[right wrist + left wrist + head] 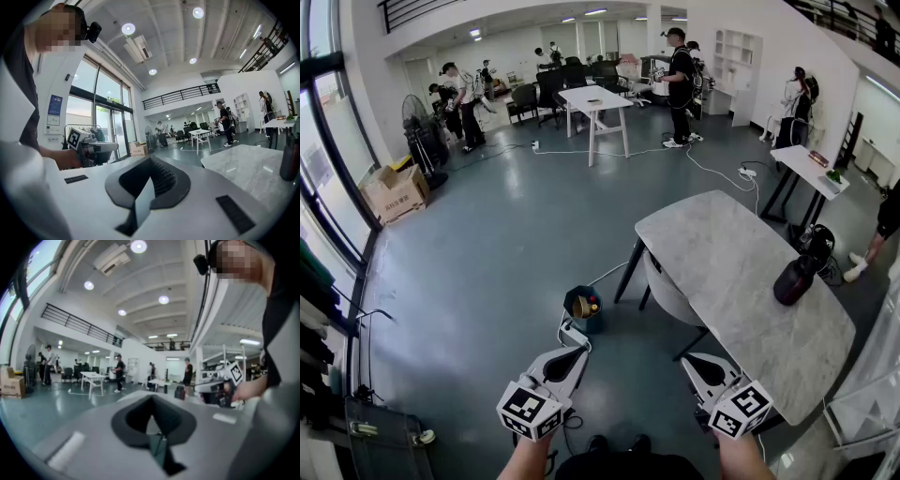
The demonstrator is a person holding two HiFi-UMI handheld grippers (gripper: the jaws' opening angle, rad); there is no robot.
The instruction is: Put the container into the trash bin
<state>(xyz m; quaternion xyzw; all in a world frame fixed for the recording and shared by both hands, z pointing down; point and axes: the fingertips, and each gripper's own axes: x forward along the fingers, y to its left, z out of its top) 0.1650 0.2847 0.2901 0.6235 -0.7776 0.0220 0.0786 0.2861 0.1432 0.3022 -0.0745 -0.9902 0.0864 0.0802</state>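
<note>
The left tool (578, 353) is held low in the head view, pointing forward and slightly down. Its jaws are fully together with nothing between them. The right tool (695, 362) is held alongside it, well apart, at the same attitude. Its jaws also meet at the tip and grip nothing. The container (794, 278), a dark bottle-shaped item, stands upright on the grey marble-pattern surface (727, 253), near the surface's right edge. It is ahead and to the right of the right tool and well apart from both tools. In the right gripper view the container appears at the far right border, upright on the surface. The bin (583, 309), small and dark green, stands on the floor (487, 272) just left of the surface's near leg. It is directly ahead of the left tool and not in contact with it. Something yellow and red shows at the bin's mouth, but what it is cannot be determined. A chair (667, 292) is pushed under the surface, between bin and container. A cable (605, 274) runs along the floor near the bin. A cardboard box (395, 192) sits by the window wall at left. Several persons stand at the far end of the room around a white table (593, 97).
</note>
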